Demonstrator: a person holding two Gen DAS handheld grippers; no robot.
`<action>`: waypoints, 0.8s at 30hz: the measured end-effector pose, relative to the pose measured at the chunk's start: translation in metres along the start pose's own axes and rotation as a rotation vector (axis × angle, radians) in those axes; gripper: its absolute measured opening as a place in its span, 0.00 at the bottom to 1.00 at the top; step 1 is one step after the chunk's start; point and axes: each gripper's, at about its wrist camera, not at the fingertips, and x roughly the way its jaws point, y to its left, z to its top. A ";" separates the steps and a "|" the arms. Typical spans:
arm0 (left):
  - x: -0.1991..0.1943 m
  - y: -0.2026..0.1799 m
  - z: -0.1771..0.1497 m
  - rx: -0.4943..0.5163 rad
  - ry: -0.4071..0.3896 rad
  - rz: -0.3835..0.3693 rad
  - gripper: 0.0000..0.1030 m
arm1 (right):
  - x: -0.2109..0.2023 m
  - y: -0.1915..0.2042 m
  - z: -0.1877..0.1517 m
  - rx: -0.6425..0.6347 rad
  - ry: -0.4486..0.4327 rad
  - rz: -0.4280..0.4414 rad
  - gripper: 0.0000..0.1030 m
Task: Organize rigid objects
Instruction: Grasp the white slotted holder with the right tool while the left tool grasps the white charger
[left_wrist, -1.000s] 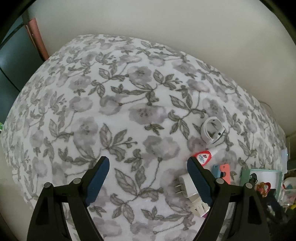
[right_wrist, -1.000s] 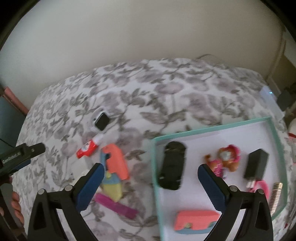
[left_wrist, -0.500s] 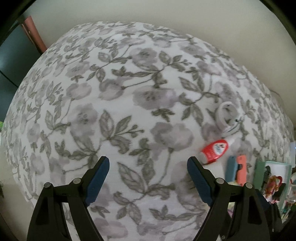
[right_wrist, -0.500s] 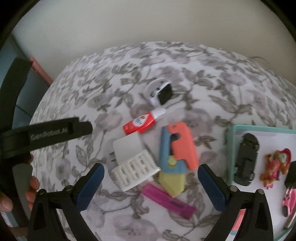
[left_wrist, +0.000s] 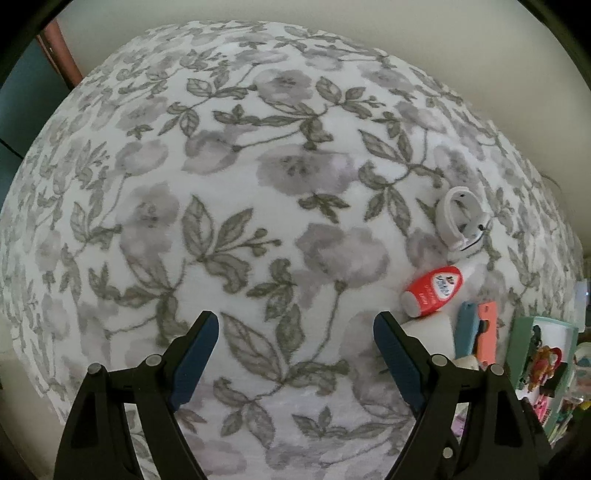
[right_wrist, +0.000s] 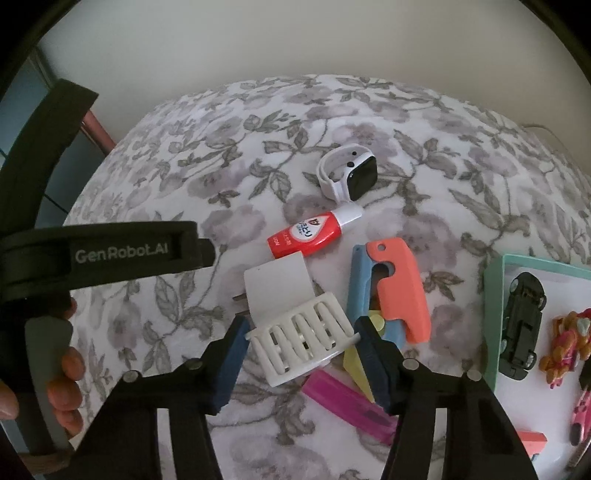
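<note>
A white charger block with a slotted white holder (right_wrist: 295, 332) lies on the floral bedspread (right_wrist: 258, 147). My right gripper (right_wrist: 301, 332) is over it with its jaws closing. The holder is between them and both pads touch its ends. Around it lie a red glue bottle (right_wrist: 306, 236), a white smartwatch (right_wrist: 349, 177), a coral and blue folding tool (right_wrist: 402, 288), a yellow piece (right_wrist: 356, 365) and a pink bar (right_wrist: 347, 402). My left gripper (left_wrist: 295, 332) hangs open over bare bedspread (left_wrist: 258, 184) with nothing between its fingers. The bottle (left_wrist: 432, 291) and watch (left_wrist: 461, 218) lie to its right.
A teal-rimmed tray (right_wrist: 493, 295) at the right holds a black toy car (right_wrist: 521, 328), an orange figure (right_wrist: 565, 343) and other small items. The left gripper's black body (right_wrist: 110, 254), held by a hand (right_wrist: 70, 369), fills the left of the right wrist view. A wall stands behind the bed.
My right gripper moved left from the tray to the white charger, sank toward it and narrowed its jaws around the holder. The left gripper dropped closer to the bedspread.
</note>
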 end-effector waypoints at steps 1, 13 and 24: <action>0.000 -0.001 0.000 0.003 0.000 -0.007 0.84 | 0.000 0.000 0.000 0.001 -0.001 0.003 0.60; 0.004 -0.020 -0.001 0.018 0.019 -0.057 0.84 | -0.026 -0.024 0.007 0.063 -0.041 -0.003 0.59; 0.015 -0.054 -0.004 0.045 0.039 -0.097 0.84 | -0.047 -0.063 0.008 0.158 -0.068 -0.078 0.59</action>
